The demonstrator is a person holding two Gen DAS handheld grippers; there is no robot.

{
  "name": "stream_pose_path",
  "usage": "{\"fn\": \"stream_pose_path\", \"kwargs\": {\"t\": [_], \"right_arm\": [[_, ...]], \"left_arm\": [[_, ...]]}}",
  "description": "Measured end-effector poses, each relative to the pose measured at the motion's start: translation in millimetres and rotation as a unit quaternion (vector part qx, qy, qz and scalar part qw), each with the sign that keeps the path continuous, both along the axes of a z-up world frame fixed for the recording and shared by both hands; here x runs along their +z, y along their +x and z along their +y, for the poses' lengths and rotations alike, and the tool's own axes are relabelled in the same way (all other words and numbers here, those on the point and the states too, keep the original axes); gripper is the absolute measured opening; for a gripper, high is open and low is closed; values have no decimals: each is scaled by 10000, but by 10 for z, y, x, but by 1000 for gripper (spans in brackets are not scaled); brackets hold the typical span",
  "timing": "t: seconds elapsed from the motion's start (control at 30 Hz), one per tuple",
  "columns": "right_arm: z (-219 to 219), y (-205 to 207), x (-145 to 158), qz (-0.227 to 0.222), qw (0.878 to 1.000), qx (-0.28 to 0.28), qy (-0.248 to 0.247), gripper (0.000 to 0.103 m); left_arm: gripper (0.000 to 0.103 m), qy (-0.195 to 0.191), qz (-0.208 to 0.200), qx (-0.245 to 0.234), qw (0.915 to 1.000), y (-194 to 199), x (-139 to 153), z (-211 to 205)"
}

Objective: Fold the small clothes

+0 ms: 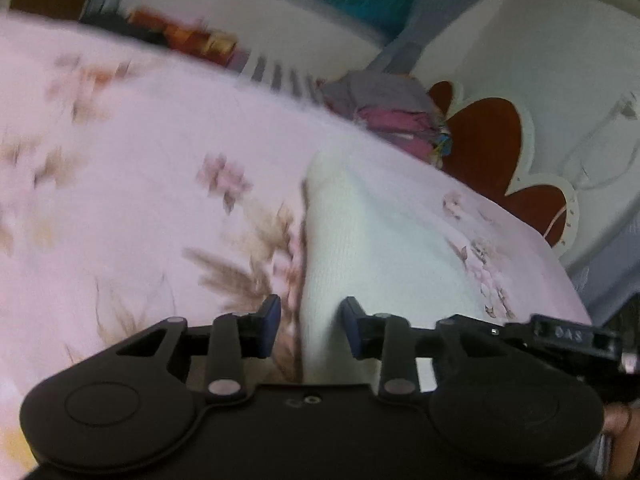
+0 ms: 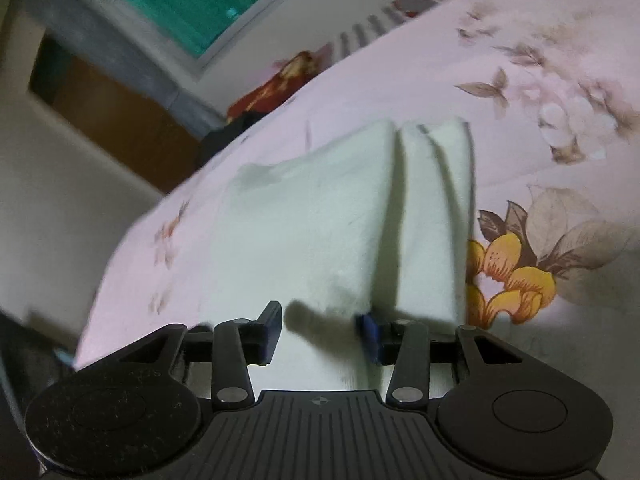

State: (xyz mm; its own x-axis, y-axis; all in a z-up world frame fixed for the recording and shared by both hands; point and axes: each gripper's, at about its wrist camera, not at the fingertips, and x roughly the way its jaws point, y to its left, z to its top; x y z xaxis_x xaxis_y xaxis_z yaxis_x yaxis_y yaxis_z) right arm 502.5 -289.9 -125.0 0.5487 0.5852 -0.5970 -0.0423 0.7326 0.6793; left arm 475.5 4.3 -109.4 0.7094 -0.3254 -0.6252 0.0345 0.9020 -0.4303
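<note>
White garment lies on floral bedsheet.

Count on the bed

One white knit garment, one pink floral bedsheet, two tongs, the left and the right, and one heap of mixed clothes at the far edge.

I see a white knit garment lying on a pale pink bedsheet printed with brown leaves and soft pink blossoms. At the right there is a yellow flower print with grey-brown petals behind it. My fingers have dark blue pads on black frames. Far off, a window shows teal-green, and a folded pile shows grey and magenta.
</note>
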Motion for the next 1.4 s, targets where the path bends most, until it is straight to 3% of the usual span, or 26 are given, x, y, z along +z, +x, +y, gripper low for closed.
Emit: {"fn": "stream_pose_path", "kwargs": {"t": [0.2,0.23,0.3,0.43,0.5,0.57,0.67,0.8,0.87,0.93,1.03,1.13,1.2,1.27,1.33,1.4], "right_arm": [[154,80,28,-60,9992,251,-295,40],[184,85,30,-84,9990,268,-348,11],[203,72,55,-187,9982,305,-478,12],[116,-62,296,-535,9966,213,-583,11],[13,-126,354,-554,9958,130,-714,11],[-65,-107,202,-204,9971,147,-722,12],[-161,-111,-6,54,9991,23,-428,12],[-196,-149,47,-69,9989,58,-450,12],[-247,-215,155,-172,9975,21,-679,30],[-322,-296,333,-593,9921,-237,-1079,35],[-382,-181,457,-789,9883,-428,-1233,35],[-207,122,502,-899,9838,-179,-1538,34],[-29,354,444,-863,9793,61,-1829,29],[92,503,317,-790,9743,301,-2086,27],[141,603,104,-649,9644,386,-2534,27],[97,621,105,-522,9684,333,-2414,27]], "left_arm": [[27,172,217,-356,9990,225,-41,-82],[23,202,185,-404,9988,226,-16,-106],[18,328,-10,-499,9982,184,95,-162],[18,351,-367,-856,9950,84,310,-362],[20,558,-138,-1135,9919,128,258,-540],[19,680,158,-1197,9904,184,98,-640],[18,661,183,-1132,9912,175,59,-628],[19,534,166,-1156,9917,200,159,-565],[23,451,-61,-1066,9933,242,273,-482],[23,455,-176,-1032,9935,381,332,-455],[23,514,-304,-1121,9919,657,361,-528],[23,615,-391,-1253,9894,922,325,-630],[23,755,-306,-1379,9871,1073,229,-690],[27,926,98,-1491,9844,1217,-1,-746],[27,729,139,-1414,9872,1262,-83,-706],[26,654,24,-1408,9879,1219,14,-693]]}}
